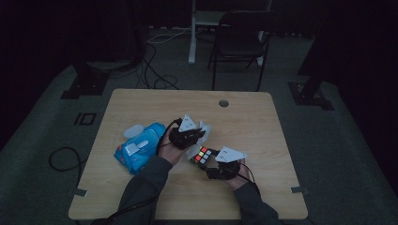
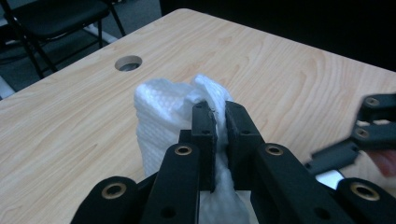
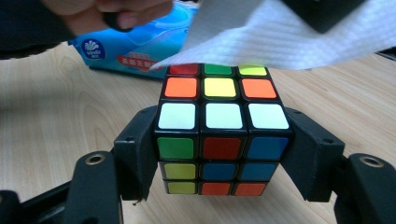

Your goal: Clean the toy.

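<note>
1. From the high view, a wooden table [image 1: 141,197] sits in a dark room. Near the middle of the frame, the left gripper [image 1: 202,133] pinches a white wipe [image 1: 205,126]. Just below and to the right of it, the right gripper [image 1: 206,158] holds a colorful puzzle cube [image 1: 202,155]. A blue pack of wipes [image 1: 138,147] lies at the left of the hands, touching the table. A black chair [image 1: 239,40] stands on the floor at the top of the frame.

2. In the left gripper view, the two black jaws are nearly closed, squeezing the white wipe [image 2: 163,116] between them in the middle of the frame. A round hole [image 2: 128,63] shows in the table at the upper left. The other gripper's black parts show blurry at the right edge.

3. In the right gripper view, the jaws press both sides of the puzzle cube [image 3: 223,140] in the middle of the frame. The wipe [image 3: 280,37] hangs over the cube's far top edge. The blue pack [image 3: 135,49] lies behind, at the upper left, under a hand [image 3: 112,14].
</note>
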`<state>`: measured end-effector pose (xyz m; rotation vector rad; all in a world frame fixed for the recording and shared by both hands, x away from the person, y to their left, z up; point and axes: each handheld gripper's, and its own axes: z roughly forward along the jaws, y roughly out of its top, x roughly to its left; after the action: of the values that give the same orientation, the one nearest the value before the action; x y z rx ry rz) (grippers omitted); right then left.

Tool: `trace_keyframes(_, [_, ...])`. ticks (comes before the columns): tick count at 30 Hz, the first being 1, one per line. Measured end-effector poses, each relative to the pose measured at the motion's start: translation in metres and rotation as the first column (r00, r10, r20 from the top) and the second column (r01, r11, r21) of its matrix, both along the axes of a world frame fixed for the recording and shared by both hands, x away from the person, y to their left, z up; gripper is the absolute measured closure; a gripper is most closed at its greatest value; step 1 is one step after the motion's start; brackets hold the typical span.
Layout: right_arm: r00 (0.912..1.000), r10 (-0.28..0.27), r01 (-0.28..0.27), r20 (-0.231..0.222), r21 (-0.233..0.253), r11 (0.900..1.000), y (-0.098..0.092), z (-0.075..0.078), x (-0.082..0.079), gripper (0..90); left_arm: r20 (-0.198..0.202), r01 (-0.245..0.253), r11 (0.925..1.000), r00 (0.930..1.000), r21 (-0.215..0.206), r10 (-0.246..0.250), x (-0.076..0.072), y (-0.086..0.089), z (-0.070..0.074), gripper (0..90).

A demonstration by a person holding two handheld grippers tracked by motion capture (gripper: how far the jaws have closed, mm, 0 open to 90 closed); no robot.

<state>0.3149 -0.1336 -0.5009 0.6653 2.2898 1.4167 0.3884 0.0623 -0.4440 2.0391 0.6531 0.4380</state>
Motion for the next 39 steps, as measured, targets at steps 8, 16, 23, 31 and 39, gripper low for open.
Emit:
trace_keyframes(8, [0.9995, 0.031, -0.031, 0.000, -0.015, 0.999, 0.007, -0.001, -0.005, 34.9, -0.019, -0.038, 0.9991, 0.9991, 0.017, 0.038, 0.016, 0.004, -0.005, 84.5])
trace_keyframes(16, [0.9977, 0.068, -0.068, 0.004, -0.039, 0.997, 0.018, -0.005, -0.010, 34.9, -0.022, -0.040, 0.9989, 0.9989, 0.023, 0.040, 0.019, 0.002, -0.005, 84.4])
trace_keyframes(23, [0.9957, 0.092, -0.092, 0.007, -0.040, 0.995, 0.022, -0.006, -0.012, 34.9, -0.009, -0.032, 0.9992, 0.9995, 0.024, 0.032, 0.020, -0.004, -0.001, 84.4])
trace_keyframes(31, [0.9938, 0.111, -0.111, 0.002, -0.034, 0.993, 0.024, -0.007, -0.014, 34.9, -0.006, -0.034, 0.9990, 0.9994, 0.031, 0.034, 0.024, -0.009, 0.000, 84.4])
trace_keyframes(39, [0.9967, 0.080, -0.080, 0.008, -0.026, 0.996, 0.020, -0.006, -0.011, 34.8, -0.015, 0.011, 0.9994, 0.9998, 0.034, -0.010, 0.015, -0.014, 0.001, 84.3])
